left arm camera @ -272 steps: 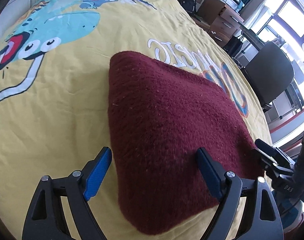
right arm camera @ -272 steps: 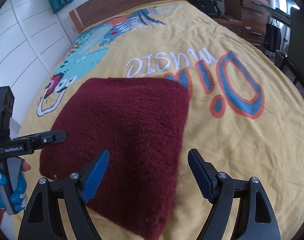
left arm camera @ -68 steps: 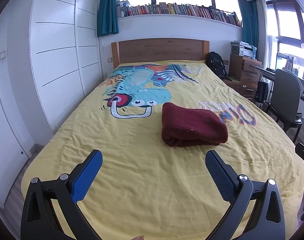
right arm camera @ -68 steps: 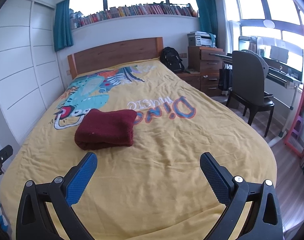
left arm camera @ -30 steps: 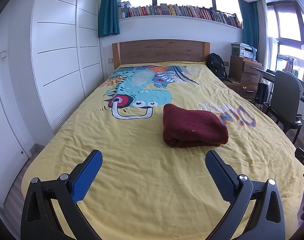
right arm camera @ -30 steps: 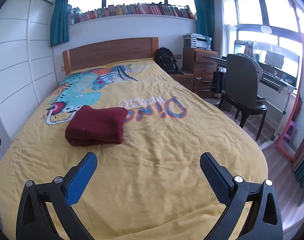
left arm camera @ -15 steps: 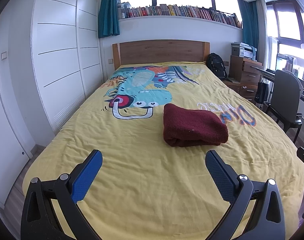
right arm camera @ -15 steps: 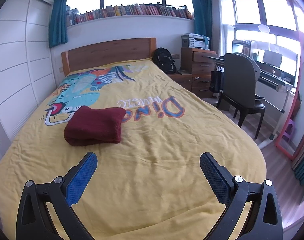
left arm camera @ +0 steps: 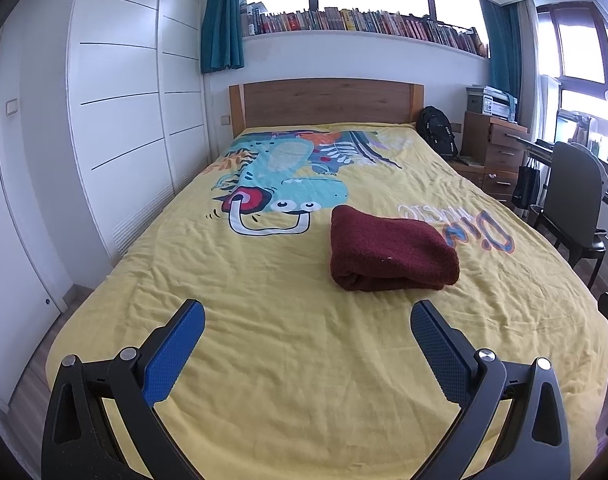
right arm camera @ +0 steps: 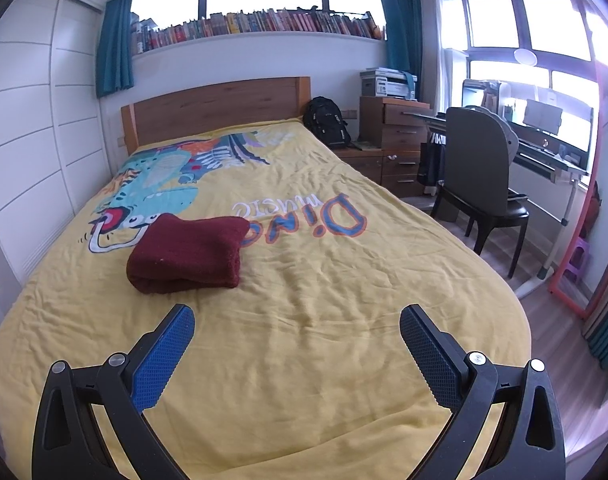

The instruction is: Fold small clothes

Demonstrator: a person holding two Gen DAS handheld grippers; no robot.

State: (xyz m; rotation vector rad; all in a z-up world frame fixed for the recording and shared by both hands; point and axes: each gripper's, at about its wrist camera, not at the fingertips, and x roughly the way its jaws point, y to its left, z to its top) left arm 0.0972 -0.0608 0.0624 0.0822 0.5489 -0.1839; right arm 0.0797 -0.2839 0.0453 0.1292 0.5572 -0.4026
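A dark red fleecy garment lies folded into a thick rectangle on the yellow bedspread, just right of the dinosaur print. In the right wrist view the same folded garment sits left of centre on the bedspread. My left gripper is held back near the foot of the bed, open, with nothing between its blue pads. My right gripper is likewise open and empty, well short of the garment.
A wooden headboard closes the far end of the bed. White wardrobe doors line the left wall. On the right stand a backpack, a wooden drawer unit, a chair and a desk.
Over nine seconds both grippers pulled far back from the garment, which now lies folded on the bed. In the last second the views barely shift; the right one drifted slightly.
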